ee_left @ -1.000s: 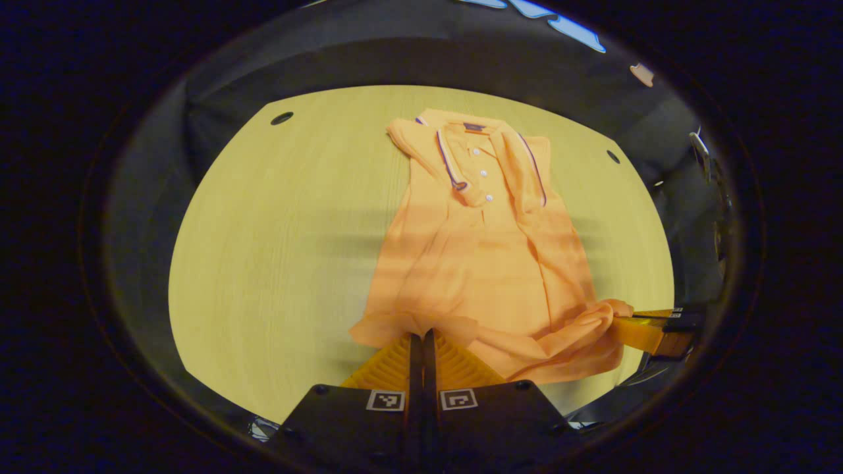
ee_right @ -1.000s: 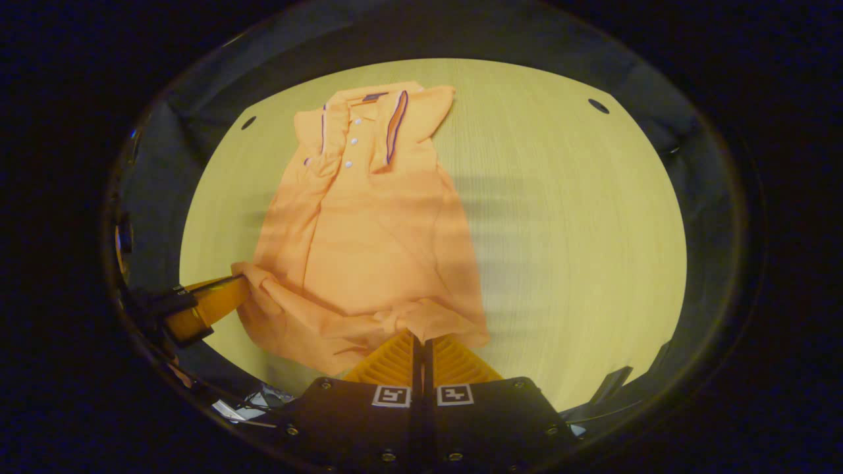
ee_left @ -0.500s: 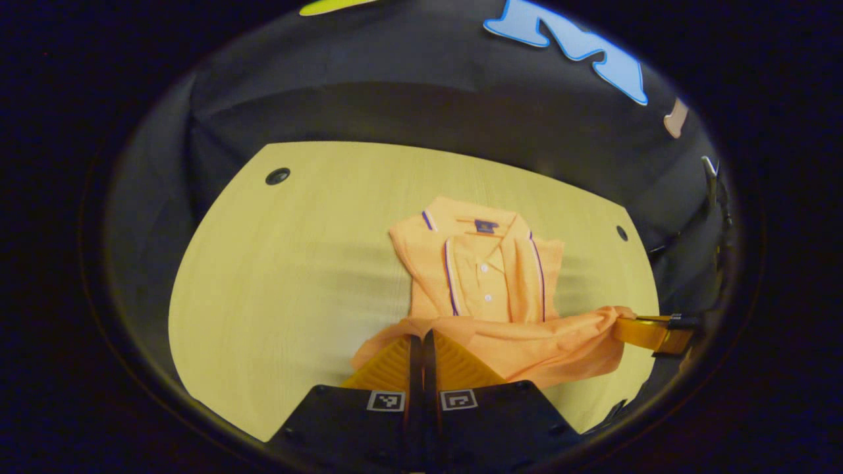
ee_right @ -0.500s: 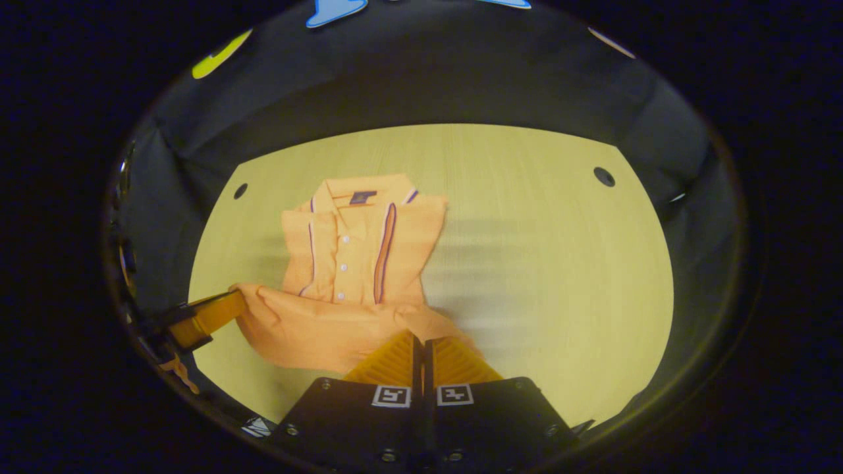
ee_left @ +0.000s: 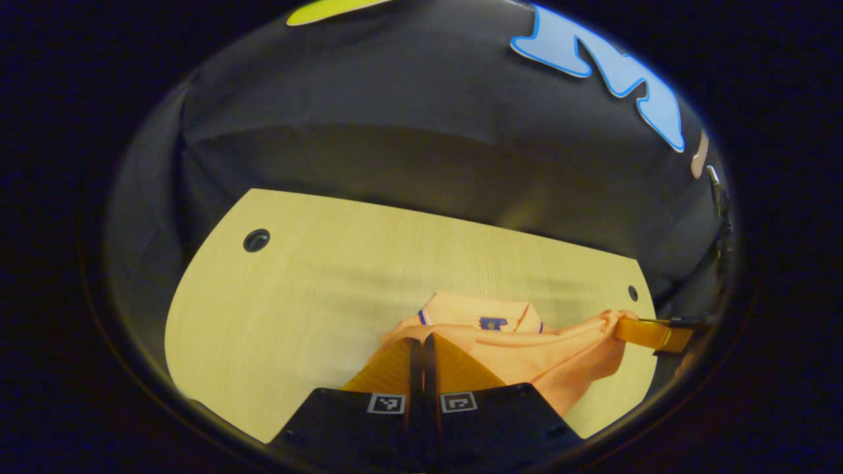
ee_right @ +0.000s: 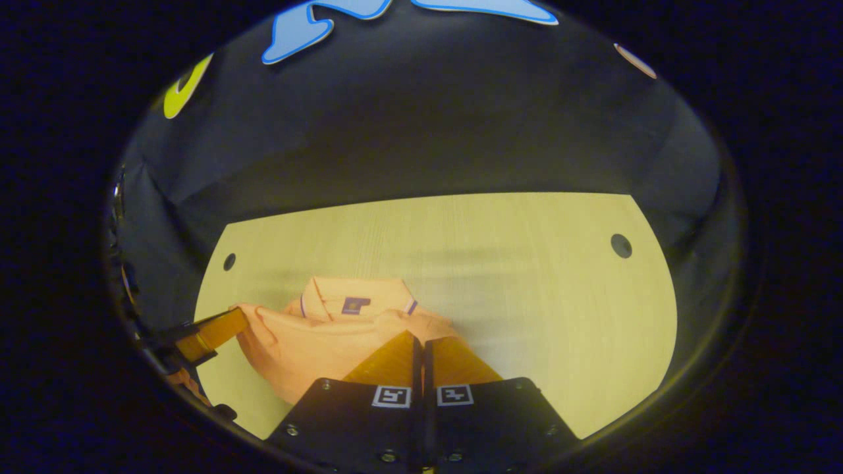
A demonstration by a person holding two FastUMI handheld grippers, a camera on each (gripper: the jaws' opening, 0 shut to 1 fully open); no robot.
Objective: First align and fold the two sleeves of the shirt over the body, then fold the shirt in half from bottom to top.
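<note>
The orange polo shirt [ee_left: 527, 355] lies on the desk [ee_left: 296, 289] with its hem edge lifted and carried over the body toward the collar [ee_left: 484, 316], whose dark trim and neck label show just beyond the raised fabric. In the right gripper view the same polo shirt [ee_right: 316, 336] sits left of centre, collar toward the far edge of the desk [ee_right: 527, 289].

The left gripper [ee_left: 422, 345] has its fingers pressed together on one hem corner; the right gripper [ee_left: 649, 331], seen farther off toward the desk's right edge, pinches the other corner. From its own camera the right gripper [ee_right: 422, 342] is likewise closed on the hem, and the left gripper [ee_right: 211, 332] holds the opposite corner near the desk's left edge.

The pale wood desk has a round cable hole [ee_left: 256, 240] near each far corner, with the booth's black cloth wall [ee_left: 395, 118] behind it.
</note>
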